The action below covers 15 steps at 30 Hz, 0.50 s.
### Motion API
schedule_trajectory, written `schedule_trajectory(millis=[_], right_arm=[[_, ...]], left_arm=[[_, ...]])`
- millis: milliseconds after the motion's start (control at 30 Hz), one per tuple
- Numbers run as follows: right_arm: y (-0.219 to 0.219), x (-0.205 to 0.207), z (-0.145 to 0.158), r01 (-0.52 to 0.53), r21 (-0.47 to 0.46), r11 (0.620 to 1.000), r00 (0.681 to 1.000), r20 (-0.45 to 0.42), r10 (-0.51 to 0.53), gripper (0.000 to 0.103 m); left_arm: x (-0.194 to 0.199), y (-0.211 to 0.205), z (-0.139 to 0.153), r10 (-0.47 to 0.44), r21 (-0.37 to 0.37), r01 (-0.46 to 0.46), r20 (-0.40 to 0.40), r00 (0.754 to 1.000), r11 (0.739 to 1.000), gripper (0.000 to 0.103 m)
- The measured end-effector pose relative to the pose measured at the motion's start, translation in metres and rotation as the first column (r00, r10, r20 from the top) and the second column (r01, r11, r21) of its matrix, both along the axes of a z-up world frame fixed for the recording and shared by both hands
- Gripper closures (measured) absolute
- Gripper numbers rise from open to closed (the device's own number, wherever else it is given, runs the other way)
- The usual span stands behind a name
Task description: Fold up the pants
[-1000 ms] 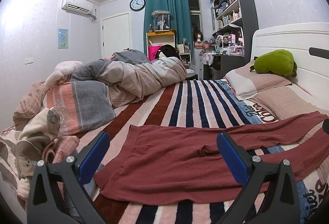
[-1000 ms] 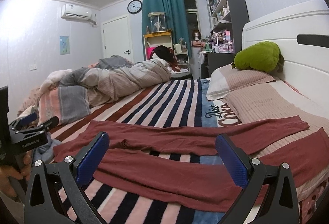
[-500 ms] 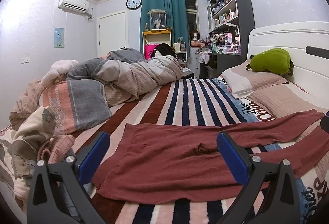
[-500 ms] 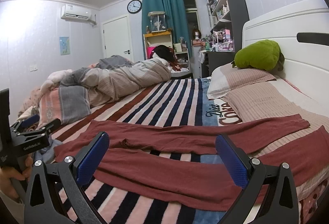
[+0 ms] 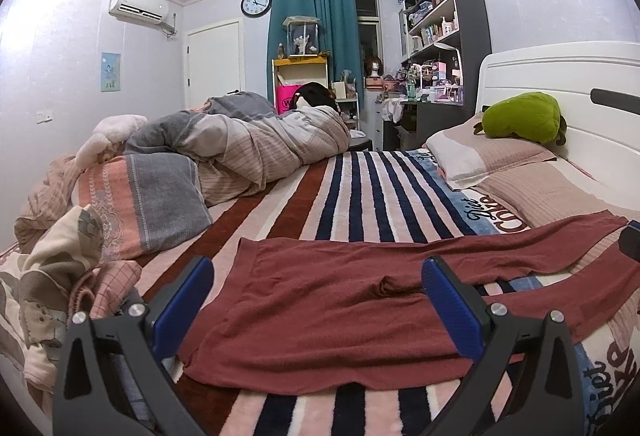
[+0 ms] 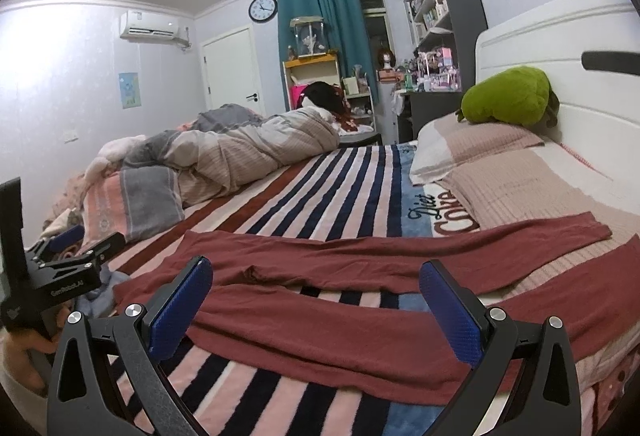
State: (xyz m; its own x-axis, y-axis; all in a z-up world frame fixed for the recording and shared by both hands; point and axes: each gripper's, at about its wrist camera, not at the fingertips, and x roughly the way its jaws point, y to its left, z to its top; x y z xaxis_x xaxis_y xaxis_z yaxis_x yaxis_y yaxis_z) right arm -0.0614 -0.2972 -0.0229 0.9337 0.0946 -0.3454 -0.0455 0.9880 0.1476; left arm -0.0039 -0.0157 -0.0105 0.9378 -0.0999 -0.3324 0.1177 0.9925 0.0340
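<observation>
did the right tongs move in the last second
Yes. The right tongs rolled, since the wall clock and ceiling line now tilt; the pants stayed put.

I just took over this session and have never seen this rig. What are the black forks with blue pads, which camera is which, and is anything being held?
Each fork is a hand-held two-finger gripper with a camera looking along its fingers. One picture comes from the left gripper, over the waist end of the red pants. The other comes from the right gripper, nearer the legs, and shows the left one at its left edge. The pants lie flat on the striped blanket. Both grippers are open, holding nothing.
</observation>
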Motion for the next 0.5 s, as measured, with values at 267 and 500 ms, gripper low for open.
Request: schedule_trajectory(millis=[267,500], right_arm=[[-0.009,-0.005,0.009,-0.035,-0.020,0.999,0.998,-0.045,0.034,0.000],[-0.021,-0.003,0.004,-0.043,0.044,0.998,0.994,-0.101,0.047,0.001]], left_arm=[[-0.006,0.000,0.002,-0.042,-0.001,0.042,0.001,0.999,0.999,0.000],[-0.007,0.011,-0.001,-0.091,-0.056,0.089,-0.038,0.995,0.995,0.001]])
